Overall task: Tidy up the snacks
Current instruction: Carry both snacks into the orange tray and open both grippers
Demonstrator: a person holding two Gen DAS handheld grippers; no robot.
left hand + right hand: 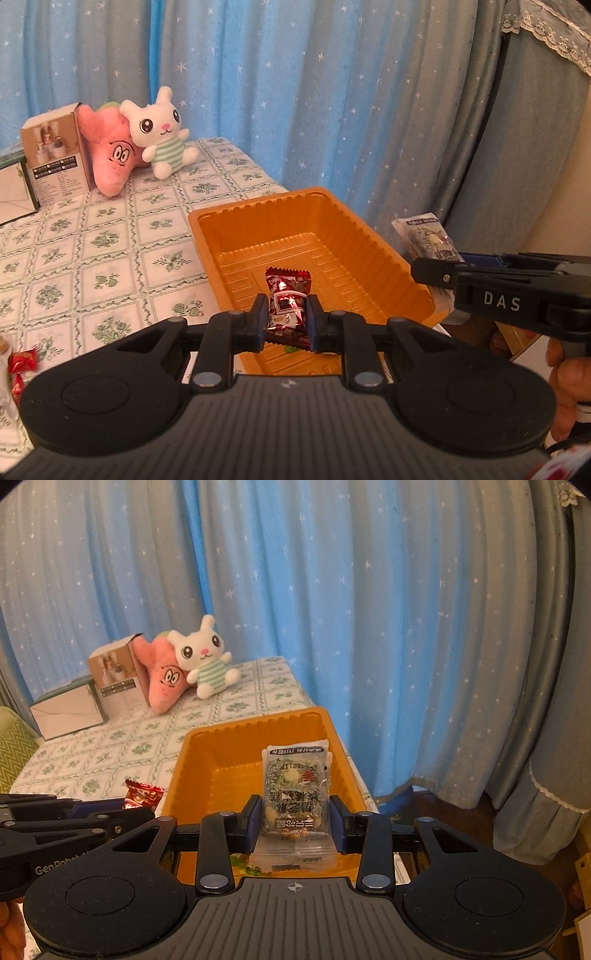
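**Two Packets Held at the Tray, Ready for Deposit**

Left gripper: pressed tight on a red foil candy, pads clamped on the packet's lower half. Upper half of the wrapper standing free above the pads, held upright. Seen from the left wrist view, carried at the near end of the orange tray; whether already past the near rim cannot be told. Narrow pinch suited to a small, thin wrapper that would otherwise slip.

Right gripper: closed partway on a clear nut packet, pads bearing on both long edges. Wider spacing explained by the wider packet, not by a loose grip. Packet held lengthwise, top seal pointing away, over the near right part of the tray. In the left wrist view, same packet visible beyond the right-hand rim of the tray, so exact position over the well uncertain.

Tray: ribbed walls, bare floor where visible. Set at the table's right edge on a flowered cloth, long side running away from the cameras. Open top and deep walls suited to dropping packets in from above.

Remaining stock: one red-wrapped sweet lying on the cloth at the far left, well apart from the tray.

Judged stage: early; both packets aloft, none lying in the tray. Next step likely a lowering into the well, then release. Risk: packet catching on the ribbed rim, or falling off the table edge just beside the tray.

Background items, not part of the task: white rabbit toy, pink plush, cardboard box, all at the far end against the curtain.
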